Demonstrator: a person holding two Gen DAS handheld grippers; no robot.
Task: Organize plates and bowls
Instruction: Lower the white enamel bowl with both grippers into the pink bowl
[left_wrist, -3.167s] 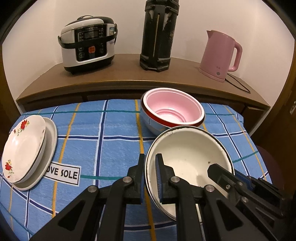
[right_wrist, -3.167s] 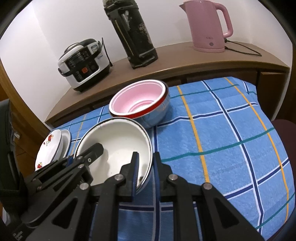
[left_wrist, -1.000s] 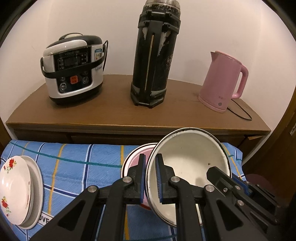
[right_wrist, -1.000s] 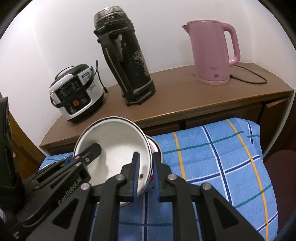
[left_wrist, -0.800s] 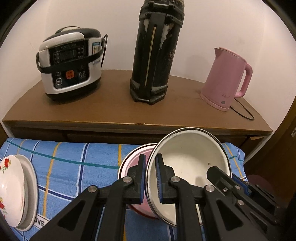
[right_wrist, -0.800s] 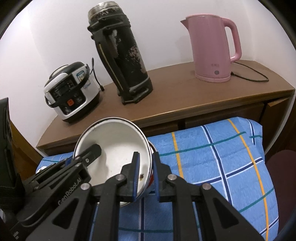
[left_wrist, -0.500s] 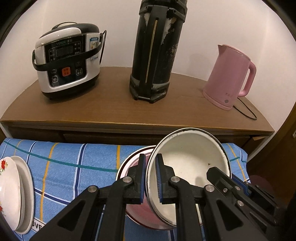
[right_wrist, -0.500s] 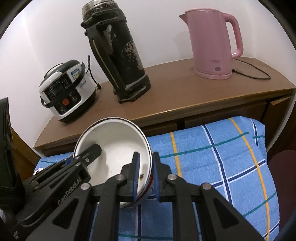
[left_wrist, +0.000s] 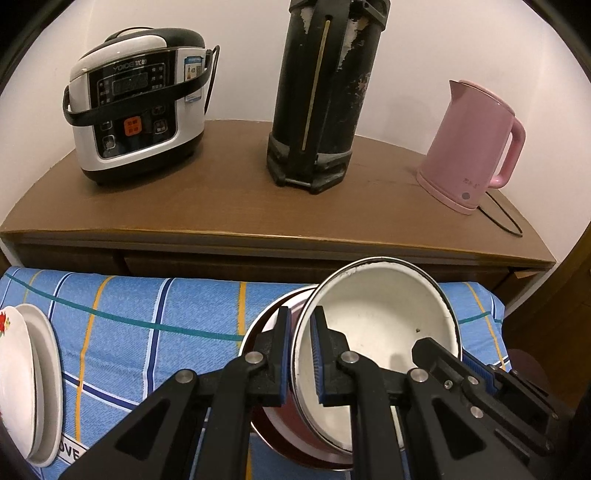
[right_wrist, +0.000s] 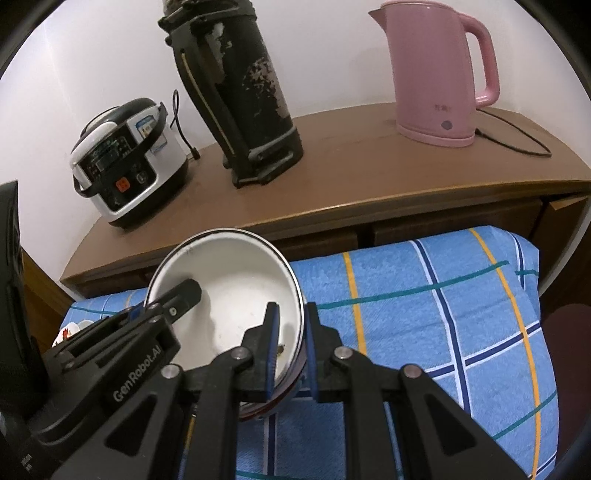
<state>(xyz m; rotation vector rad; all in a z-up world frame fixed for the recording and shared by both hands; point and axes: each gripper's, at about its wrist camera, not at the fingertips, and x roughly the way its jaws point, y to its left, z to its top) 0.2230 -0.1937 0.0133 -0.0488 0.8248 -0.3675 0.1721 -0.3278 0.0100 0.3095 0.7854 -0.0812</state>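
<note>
Bowls nearly nested: left gripper (left_wrist: 298, 354) and right gripper (right_wrist: 290, 350), each clamped on the white bowl's (left_wrist: 384, 325) rim, hold it over the pink bowl (left_wrist: 271, 410), release pending, plates (left_wrist: 29, 384) stacked well left

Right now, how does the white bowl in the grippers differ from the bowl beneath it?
The white enamel bowl is cream inside with a thin dark rim; the pink bowl under it has a red rim. The white enamel bowl is clamped on opposite rims by the left gripper and right gripper and tilted, while the pink bowl sits on the blue checked cloth, mostly hidden. Both are round, deep bowls.
</note>
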